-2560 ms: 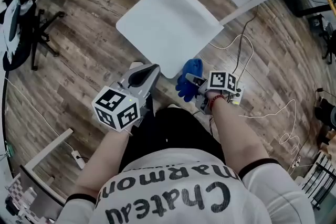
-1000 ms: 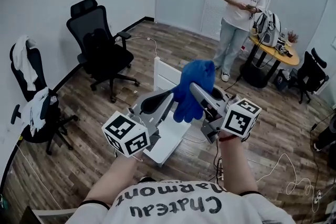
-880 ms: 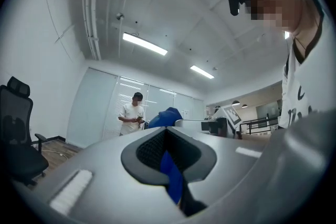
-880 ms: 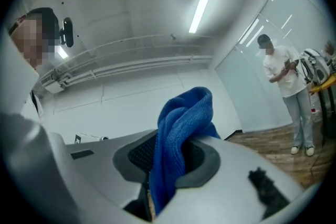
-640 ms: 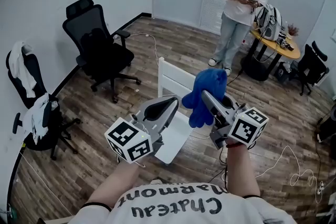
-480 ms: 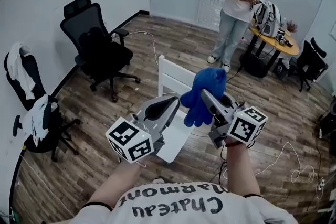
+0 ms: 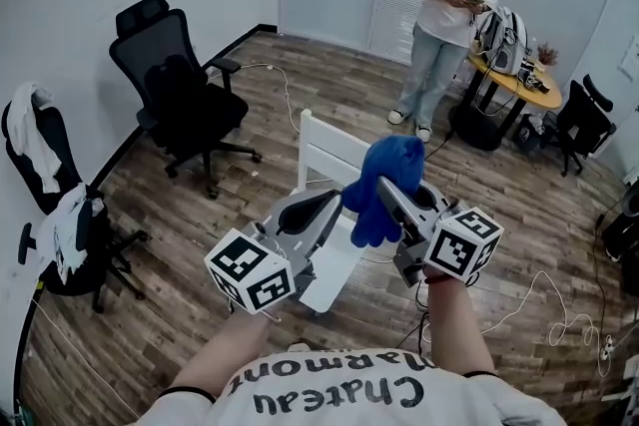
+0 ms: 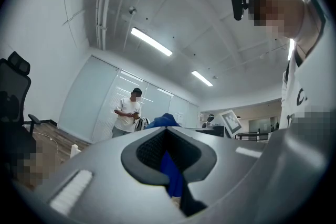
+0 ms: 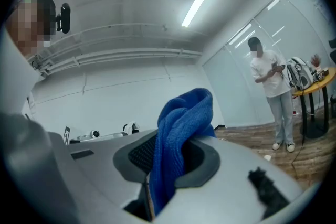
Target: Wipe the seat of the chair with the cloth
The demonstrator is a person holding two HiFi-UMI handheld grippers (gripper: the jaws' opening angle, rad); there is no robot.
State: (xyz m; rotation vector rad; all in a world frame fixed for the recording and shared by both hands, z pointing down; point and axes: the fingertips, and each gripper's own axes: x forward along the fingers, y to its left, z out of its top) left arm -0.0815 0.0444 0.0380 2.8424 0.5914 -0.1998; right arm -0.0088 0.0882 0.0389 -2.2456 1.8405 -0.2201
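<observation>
The white chair (image 7: 333,155) stands on the wood floor in front of me, its seat (image 7: 337,264) showing between the two grippers in the head view. My right gripper (image 7: 385,189) is raised above the seat and shut on the blue cloth (image 7: 383,183), which bunches above the jaws and hangs below them. The right gripper view shows the cloth (image 9: 178,134) pinched in the right gripper (image 9: 167,157). My left gripper (image 7: 321,205) is held up beside it, shut and holding nothing. In the left gripper view, blue cloth (image 8: 171,174) shows behind the left gripper (image 8: 167,136).
A black office chair (image 7: 178,90) stands at the far left. Another chair with white clothes (image 7: 48,200) is by the left wall. A person (image 7: 444,10) stands at the back beside a round table (image 7: 521,83) with a backpack. Cables (image 7: 559,314) lie on the floor at right.
2.6 s ago the view looked straight down and the cloth hung low by the seat's corner. Both grippers are now lifted above the seat. Over the last second they barely shifted.
</observation>
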